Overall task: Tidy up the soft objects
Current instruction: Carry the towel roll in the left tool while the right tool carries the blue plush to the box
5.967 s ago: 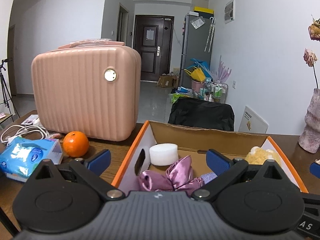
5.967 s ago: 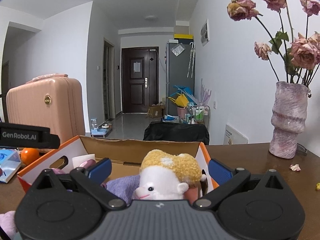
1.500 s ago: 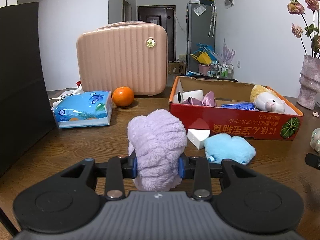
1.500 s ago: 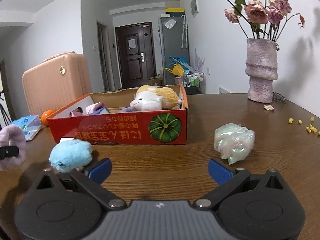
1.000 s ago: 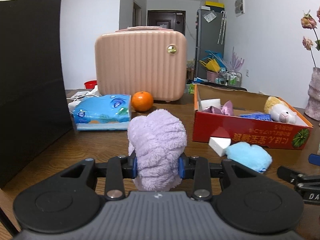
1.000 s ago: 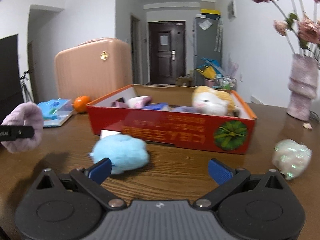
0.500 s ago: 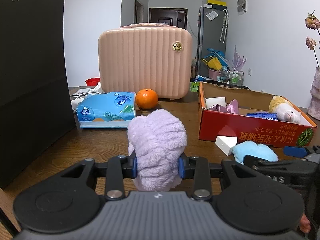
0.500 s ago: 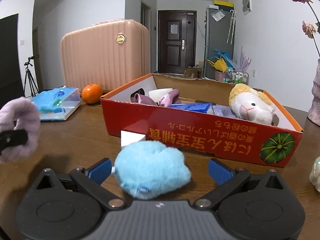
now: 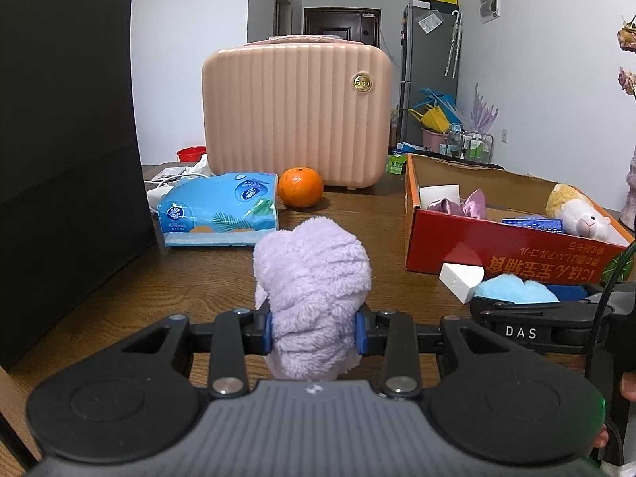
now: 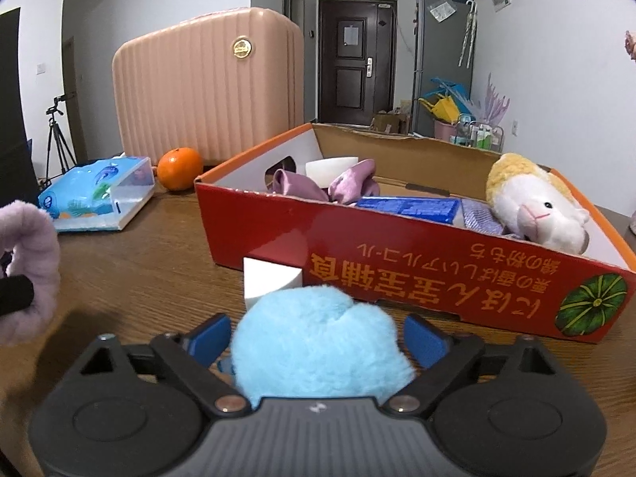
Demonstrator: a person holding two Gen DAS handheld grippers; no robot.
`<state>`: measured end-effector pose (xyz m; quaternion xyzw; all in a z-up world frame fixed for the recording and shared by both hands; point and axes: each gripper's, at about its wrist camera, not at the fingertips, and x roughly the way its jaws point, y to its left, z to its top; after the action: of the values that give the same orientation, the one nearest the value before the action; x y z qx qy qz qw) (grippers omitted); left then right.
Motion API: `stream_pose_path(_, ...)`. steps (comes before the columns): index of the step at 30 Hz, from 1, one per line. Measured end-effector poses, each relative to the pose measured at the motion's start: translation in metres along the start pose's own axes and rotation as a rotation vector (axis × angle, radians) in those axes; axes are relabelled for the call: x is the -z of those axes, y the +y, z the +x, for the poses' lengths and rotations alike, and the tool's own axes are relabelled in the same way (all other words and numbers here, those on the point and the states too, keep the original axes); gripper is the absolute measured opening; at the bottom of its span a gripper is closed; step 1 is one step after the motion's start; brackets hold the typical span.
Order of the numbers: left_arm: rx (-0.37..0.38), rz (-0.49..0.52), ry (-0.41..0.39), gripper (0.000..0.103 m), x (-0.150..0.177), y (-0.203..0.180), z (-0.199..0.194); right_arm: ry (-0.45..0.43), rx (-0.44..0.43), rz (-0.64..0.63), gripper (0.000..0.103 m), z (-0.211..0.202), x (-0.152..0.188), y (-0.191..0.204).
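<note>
Since the earlier frames the right gripper had travelled across the wooden table to the blue plush, which had lain well ahead of it and now sat between its blue pads; the left gripper had hardly shifted and kept its clamp on the lilac plush.

That blue plush lay directly ahead of the right gripper, centred in the gap, resting on the table just in front of the red cardboard box with a white foam block touching or nearly touching its far side; it was a rounded lump, slightly wider than deep, its broad side running across the jaws. The jaws were closing; a sliver of space still showed between each pad and the fluff, so no squeeze had begun. The right hand was plainly the nearer one — the left was already occupied.

The left gripper's pads pressed into the lilac plush from both sides, holding it upright above the table, well short of the box.

Inside the box lay a sheep plush, a purple satin scrunchie, a white foam cylinder and a blue pack; the likely next lift would carry the blue plush forward and over the near wall — a short hop.
</note>
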<state>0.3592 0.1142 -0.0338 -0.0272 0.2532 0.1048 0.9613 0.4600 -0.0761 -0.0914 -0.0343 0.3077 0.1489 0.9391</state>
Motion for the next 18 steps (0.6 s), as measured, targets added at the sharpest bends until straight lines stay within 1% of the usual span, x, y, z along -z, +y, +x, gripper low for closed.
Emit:
stream_pose_path(1,0.000,0.001,-0.001,0.036,0.000,0.000,0.000,0.000,-0.006,0.002,0.080,0.000,0.000,0.000)
stream_pose_path(2,0.001,0.001,-0.001,0.036,0.000,0.000,0.000,-0.002,-0.011,0.003,0.077,0.000,0.000,-0.001)
stream_pose_path(4,-0.001,0.002,-0.003,0.036,0.000,0.000,-0.001,-0.008,-0.015,0.005,0.075,-0.001,0.001,-0.001)
stream_pose_path(12,-0.005,0.000,-0.001,0.036,0.000,0.000,-0.001,-0.023,-0.023,0.009,0.071,-0.006,0.003,-0.002)
stream_pose_path(18,-0.004,0.002,-0.002,0.036,0.000,0.000,0.000,-0.092,-0.019,0.012,0.070,-0.021,0.005,-0.004)
